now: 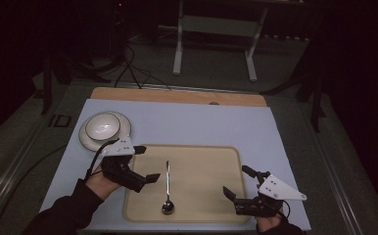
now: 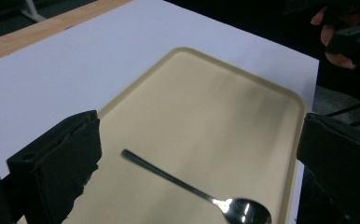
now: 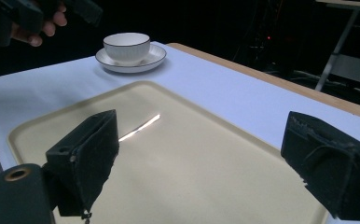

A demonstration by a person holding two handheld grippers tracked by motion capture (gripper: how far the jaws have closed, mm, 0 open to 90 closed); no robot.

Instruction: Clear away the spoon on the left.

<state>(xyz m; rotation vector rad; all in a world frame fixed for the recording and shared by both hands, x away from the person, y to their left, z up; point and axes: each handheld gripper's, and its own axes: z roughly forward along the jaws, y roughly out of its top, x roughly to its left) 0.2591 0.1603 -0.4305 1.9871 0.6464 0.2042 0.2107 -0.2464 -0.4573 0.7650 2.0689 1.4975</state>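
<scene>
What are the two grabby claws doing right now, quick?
Left gripper: open, holding nothing, its fingers spread above the tray's left edge near the spoon.
Right gripper: open, holding nothing, over the tray's right side.

1. A white metal stand rises on the floor well beyond the surface
2. Black cables trail over the floor, left of that stand, under a small red light
</scene>
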